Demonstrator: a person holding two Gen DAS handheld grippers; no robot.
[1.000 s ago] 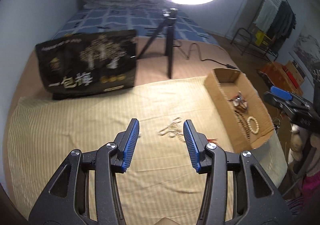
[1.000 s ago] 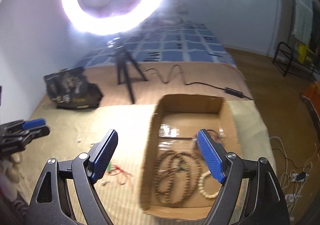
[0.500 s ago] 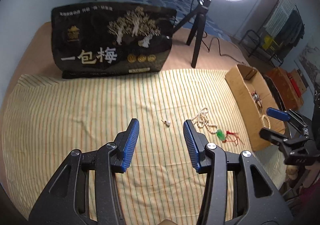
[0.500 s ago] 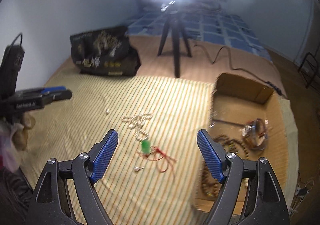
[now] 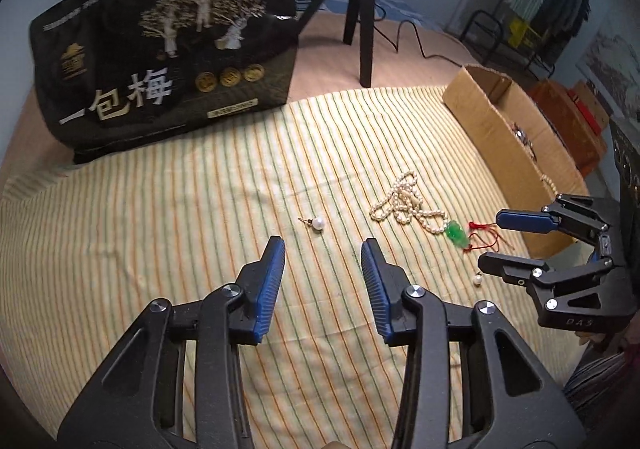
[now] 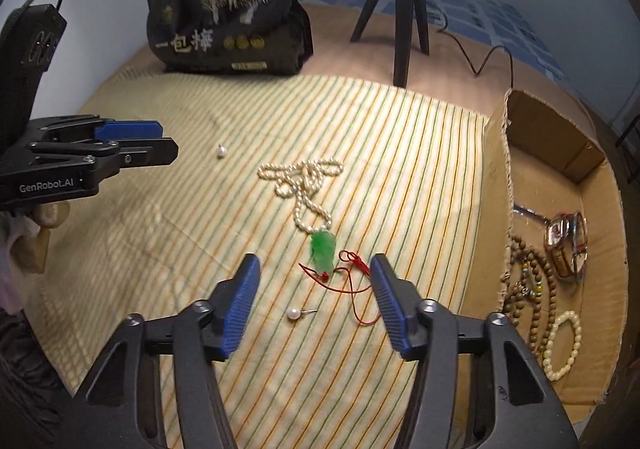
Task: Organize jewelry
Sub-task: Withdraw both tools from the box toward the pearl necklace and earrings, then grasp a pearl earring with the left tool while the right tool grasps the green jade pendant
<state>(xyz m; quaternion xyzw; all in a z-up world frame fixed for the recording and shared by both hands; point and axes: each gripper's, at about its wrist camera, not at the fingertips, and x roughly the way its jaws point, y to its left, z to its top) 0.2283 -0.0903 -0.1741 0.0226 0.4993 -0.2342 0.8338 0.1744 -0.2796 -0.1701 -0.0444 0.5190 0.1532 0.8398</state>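
Note:
On the striped cloth lie a pearl necklace (image 5: pixel 404 201) (image 6: pixel 304 181), a green pendant (image 5: pixel 456 234) (image 6: pixel 322 247) on a red cord, and two pearl earrings. My left gripper (image 5: pixel 323 249) (image 6: pixel 168 141) hovers just short of one earring (image 5: pixel 318 224) (image 6: pixel 221 150); its jaws are closing with nothing between them. My right gripper (image 6: pixel 314 269) (image 5: pixel 491 240) hangs over the pendant and cord, with the other earring (image 6: pixel 294 314) (image 5: pixel 477 280) just below. Its jaws are closing too, and the pads touch nothing.
A cardboard box (image 6: pixel 496 189) (image 5: pixel 492 129) at the right holds a wooden bead string (image 6: pixel 532 289), a white bead bracelet (image 6: pixel 564 345) and a watch (image 6: pixel 568 245). A black printed bag (image 5: pixel 168 61) and a tripod (image 5: pixel 360 9) stand at the far edge.
Both grippers have sunk toward the cloth. The right one swung from above the box to over the pendant, and its jaws have narrowed. The left jaws narrowed slightly.

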